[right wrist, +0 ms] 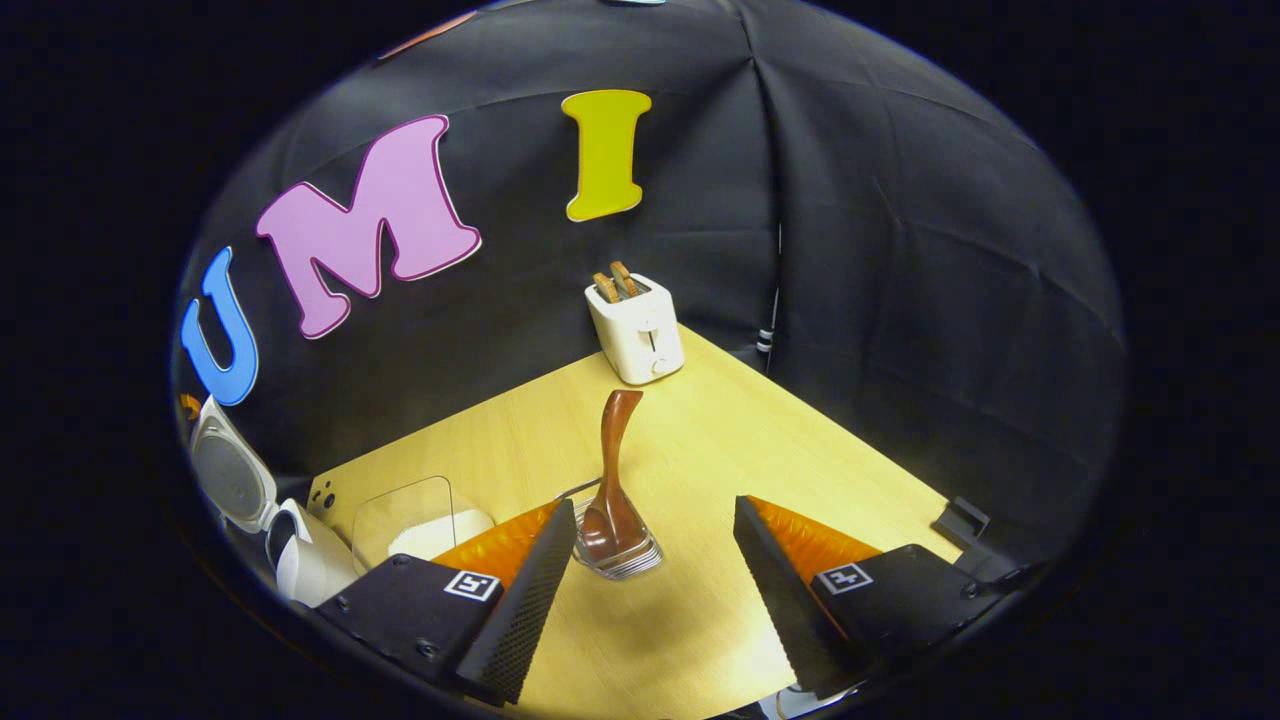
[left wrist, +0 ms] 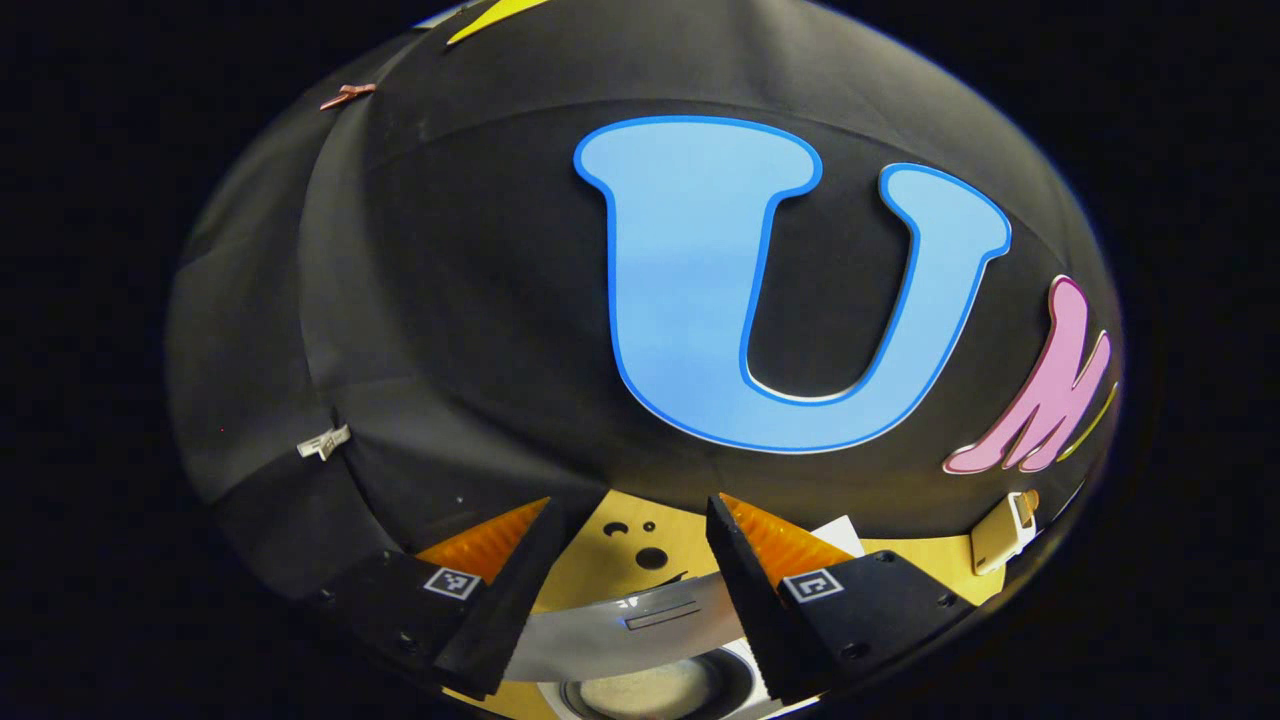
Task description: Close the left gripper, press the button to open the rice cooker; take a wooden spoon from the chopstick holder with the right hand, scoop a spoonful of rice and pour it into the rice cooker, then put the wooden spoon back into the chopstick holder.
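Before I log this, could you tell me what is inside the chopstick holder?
The wooden spoon stands in the clear chopstick holder, bowl down, handle up. Nothing else shows through it.

One rice cooker (right wrist: 255, 510), one wooden spoon (right wrist: 612, 470), one toaster (right wrist: 636, 328).

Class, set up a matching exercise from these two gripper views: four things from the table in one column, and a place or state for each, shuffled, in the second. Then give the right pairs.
Things
1. wooden spoon
2. toaster
3. rice cooker
4. rice container

Places or states
A. lid up, pot open
B. at the back corner of the table, slices in its slots
C. clear, with white rice inside
D. standing in the glass holder, handle up

Pairs: 1-D, 2-B, 3-A, 4-C
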`<state>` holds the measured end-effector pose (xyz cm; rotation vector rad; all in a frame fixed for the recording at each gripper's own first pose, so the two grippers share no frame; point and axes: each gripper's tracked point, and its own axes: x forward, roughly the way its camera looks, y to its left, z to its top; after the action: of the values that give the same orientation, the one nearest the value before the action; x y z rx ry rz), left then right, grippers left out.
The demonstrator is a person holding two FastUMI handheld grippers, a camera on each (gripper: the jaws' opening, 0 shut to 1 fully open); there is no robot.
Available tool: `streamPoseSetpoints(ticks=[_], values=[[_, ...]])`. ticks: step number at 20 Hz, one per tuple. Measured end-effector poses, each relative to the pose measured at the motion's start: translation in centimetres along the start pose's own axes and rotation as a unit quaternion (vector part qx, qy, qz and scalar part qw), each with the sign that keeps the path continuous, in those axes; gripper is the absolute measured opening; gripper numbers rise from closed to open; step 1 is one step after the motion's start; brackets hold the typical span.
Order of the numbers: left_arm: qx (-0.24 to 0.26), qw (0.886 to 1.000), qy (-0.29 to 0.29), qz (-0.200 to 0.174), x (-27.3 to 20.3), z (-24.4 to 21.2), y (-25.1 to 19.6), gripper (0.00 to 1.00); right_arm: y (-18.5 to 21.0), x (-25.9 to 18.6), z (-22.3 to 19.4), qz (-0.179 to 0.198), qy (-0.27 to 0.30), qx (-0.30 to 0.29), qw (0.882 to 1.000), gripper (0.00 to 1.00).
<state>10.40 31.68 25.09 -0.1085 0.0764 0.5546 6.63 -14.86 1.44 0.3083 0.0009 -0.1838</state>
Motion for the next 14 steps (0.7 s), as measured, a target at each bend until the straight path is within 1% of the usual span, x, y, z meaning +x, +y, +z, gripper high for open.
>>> streamPoseSetpoints(ticks=[4,7,8,10,13,14], values=[[-0.014,1.0,0.023,-0.01,-3.5,-3.3,-1.8,0.94,2.1,1.1,-1.0,0.032,0.022,-0.016,0.999,0.99],[-0.034,0.997,0.06,-0.023,-6.4,-8.1,-3.5,0.94,4.1,2.4,-1.2,0.069,0.034,-0.029,0.997,0.99],[-0.041,0.996,0.072,-0.023,-6.9,-10.1,-4.1,0.94,4.7,2.8,-1.4,0.082,0.038,-0.033,0.995,0.99],[-0.046,0.996,0.071,-0.011,-7.7,-13.8,-4.7,0.94,5.6,3.2,-2.0,0.106,0.05,-0.044,0.992,0.99],[-0.017,0.999,0.051,0.009,-8.5,-17.9,-5.3,0.92,5.6,3.5,-3.0,0.131,0.063,-0.059,0.988,0.99],[-0.015,0.999,0.047,0.015,-8.6,-19.0,-5.4,0.91,5.4,3.5,-3.6,0.136,0.069,-0.064,0.986,0.99]])
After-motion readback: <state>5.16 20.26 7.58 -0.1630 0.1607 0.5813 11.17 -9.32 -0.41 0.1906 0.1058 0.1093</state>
